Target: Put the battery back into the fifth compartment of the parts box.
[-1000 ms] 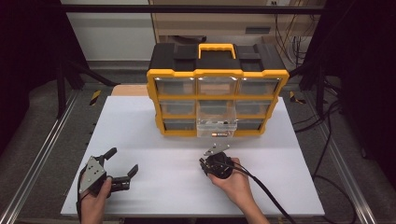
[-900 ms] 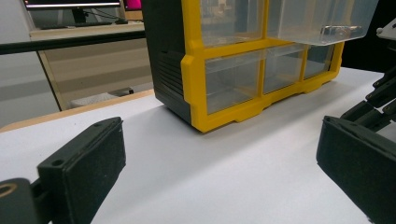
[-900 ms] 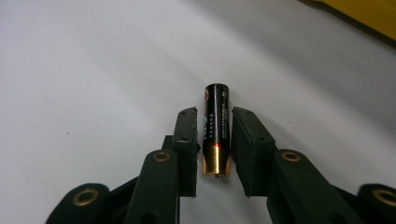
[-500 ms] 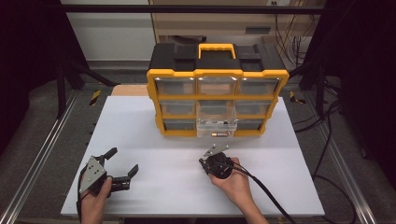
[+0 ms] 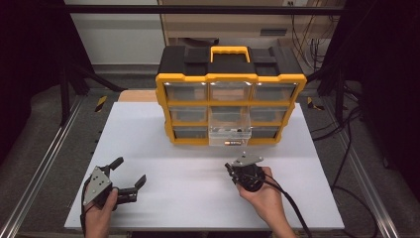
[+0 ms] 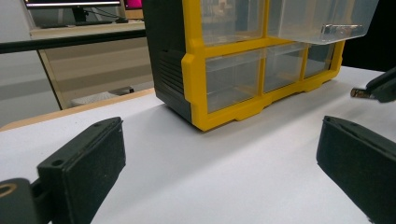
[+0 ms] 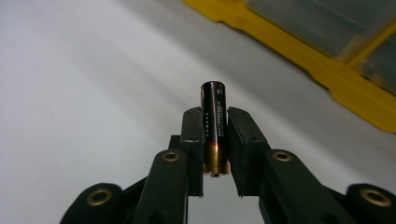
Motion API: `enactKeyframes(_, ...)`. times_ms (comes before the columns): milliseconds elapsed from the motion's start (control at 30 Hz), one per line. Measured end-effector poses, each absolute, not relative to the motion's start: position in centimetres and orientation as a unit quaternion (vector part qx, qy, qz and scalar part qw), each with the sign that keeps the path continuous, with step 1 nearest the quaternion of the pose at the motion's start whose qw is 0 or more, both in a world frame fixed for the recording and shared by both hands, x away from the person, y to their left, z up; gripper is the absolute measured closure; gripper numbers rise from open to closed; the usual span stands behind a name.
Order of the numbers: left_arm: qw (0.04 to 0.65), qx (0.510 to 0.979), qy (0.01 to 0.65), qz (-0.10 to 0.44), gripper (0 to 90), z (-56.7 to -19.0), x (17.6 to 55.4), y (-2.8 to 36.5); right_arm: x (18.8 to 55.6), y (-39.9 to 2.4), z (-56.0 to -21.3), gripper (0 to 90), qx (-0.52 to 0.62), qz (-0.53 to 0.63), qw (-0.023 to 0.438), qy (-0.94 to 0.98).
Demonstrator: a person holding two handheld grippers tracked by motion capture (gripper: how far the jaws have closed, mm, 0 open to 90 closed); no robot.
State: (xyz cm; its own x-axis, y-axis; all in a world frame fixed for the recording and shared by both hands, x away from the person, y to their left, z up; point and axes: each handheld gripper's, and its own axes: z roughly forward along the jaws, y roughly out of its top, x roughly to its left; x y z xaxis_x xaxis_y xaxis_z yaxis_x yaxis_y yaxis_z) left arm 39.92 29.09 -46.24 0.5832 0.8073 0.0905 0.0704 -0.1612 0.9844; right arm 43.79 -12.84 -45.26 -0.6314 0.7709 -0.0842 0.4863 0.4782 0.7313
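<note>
A black and gold battery (image 7: 214,121) is pinched between the jaws of my right gripper (image 7: 215,116), its black end poking out past the tips. In the high view that right gripper (image 5: 232,167) hovers low over the white table, just in front of the yellow and black drawer organizer (image 5: 230,94). The organizer's clear middle drawer (image 5: 229,130) is pulled out, with a small dark item at its front. My left gripper (image 5: 131,170) rests at the table's front left, jaws spread wide with nothing between them. Its black pads (image 6: 88,163) frame the organizer (image 6: 219,60).
The white table top (image 5: 163,144) stretches between both hands and the organizer. Metal rails run along both table sides, and cables (image 5: 346,129) hang at the right. From the right gripper a black cable (image 5: 292,208) trails toward the front edge.
My right hand and gripper have shifted a little to the right with the battery still held. The left gripper has stayed put.
</note>
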Motion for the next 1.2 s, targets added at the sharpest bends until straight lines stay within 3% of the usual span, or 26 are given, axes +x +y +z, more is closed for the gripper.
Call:
enactKeyframes(600, 0.563, 0.687, 0.322, 0.327, 1.3, -46.3, 39.9, 29.3, 42.3, -18.3, -42.0, 76.8, 0.409, 0.399, 0.247, 0.783)
enactKeyframes(1200, 0.566, 0.683, 0.324, 0.327, 1.3, -46.2, 39.9, 29.5, 42.5, -20.8, -35.3, 76.8, 0.408, 0.424, 0.298, 0.751)
